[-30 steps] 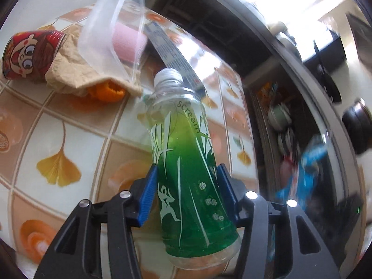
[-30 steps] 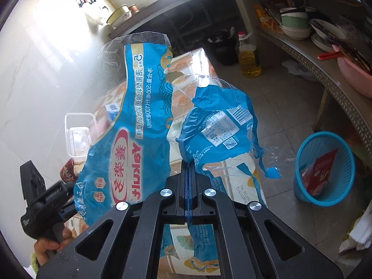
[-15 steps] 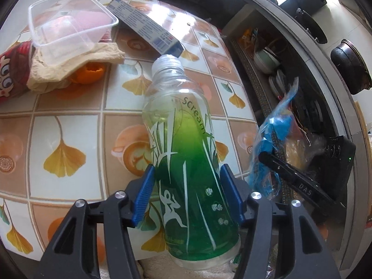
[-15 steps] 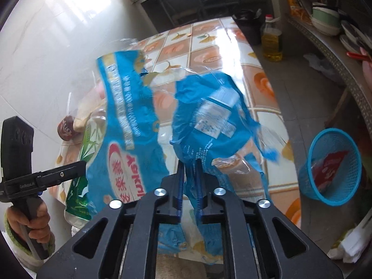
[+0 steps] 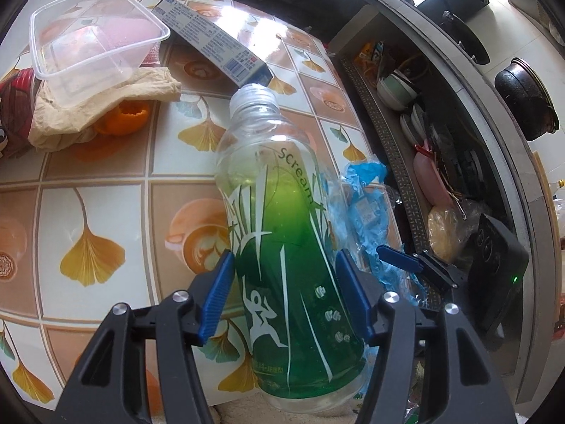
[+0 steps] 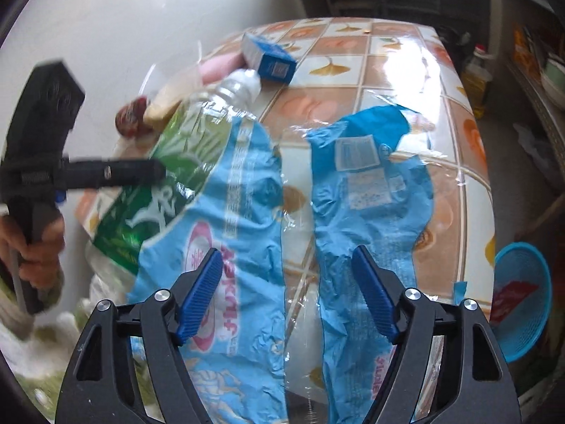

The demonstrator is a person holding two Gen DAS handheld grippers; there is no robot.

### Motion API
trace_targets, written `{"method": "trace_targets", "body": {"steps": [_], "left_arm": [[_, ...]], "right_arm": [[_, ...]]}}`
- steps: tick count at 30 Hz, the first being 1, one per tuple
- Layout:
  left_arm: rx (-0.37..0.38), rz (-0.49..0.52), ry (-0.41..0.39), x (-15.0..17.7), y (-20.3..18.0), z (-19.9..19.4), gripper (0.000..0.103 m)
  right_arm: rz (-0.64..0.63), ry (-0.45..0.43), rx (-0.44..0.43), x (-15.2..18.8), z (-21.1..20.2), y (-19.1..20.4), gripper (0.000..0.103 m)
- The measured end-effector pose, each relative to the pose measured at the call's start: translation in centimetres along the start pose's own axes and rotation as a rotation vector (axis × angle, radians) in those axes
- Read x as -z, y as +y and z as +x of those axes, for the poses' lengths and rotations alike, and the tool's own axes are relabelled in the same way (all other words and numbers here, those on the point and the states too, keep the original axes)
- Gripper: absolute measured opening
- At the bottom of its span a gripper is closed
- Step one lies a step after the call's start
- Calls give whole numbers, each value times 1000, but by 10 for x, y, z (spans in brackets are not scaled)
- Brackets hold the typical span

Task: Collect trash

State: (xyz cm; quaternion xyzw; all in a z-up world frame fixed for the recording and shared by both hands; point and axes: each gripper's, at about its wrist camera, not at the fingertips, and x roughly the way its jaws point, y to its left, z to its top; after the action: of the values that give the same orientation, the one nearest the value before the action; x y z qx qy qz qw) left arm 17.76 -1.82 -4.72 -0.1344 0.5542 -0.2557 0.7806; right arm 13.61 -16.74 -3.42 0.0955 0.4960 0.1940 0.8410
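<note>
Trash is spread across my tiled table (image 5: 106, 183): at the far left a red can (image 5: 12, 99) under a crumpled brown paper (image 5: 88, 106), with a clear plastic tub (image 5: 91, 39) on top and an orange peel (image 5: 123, 116) poking out from under the paper. Further right a blue and white carton (image 5: 212, 42) lies just beyond the bottle's mouth. My left gripper (image 5: 282, 296) has its jaws clamped on the green bottle (image 5: 282, 233), which tilts away from the camera. Just right of the bottle I see the torn blue wrapper (image 6: 240, 219), crinkled and lying over the near table edge. My right gripper (image 6: 286, 289) has just been opening; its jaws now stand well apart with the wrapper between them, the pads not pressing on it. At the far right, a blue basket (image 6: 526, 296) stands on the floor, holding a red packet (image 6: 512, 296).
</note>
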Motion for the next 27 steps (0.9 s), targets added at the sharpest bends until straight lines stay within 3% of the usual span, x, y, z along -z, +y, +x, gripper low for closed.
{"method": "trace_targets", "body": {"steps": [6,14,16,21,27], "left_arm": [[7,4,2,1,3,-3,57],[11,9,1,2,3,-4,58],[12,10,1,2,3,-5,58],[12,18,-2,3,2,-5,58],[16,23,-5,3,2,-4,59]], "right_arm": [[-127,41,28,9,1,18,90],[-199,35,155,22,9,29,91],[-163,19,170,21,8,23,86],[-86,-14,222,17,2,11,50],[-12,-38,266,15,-2,1,26]]}}
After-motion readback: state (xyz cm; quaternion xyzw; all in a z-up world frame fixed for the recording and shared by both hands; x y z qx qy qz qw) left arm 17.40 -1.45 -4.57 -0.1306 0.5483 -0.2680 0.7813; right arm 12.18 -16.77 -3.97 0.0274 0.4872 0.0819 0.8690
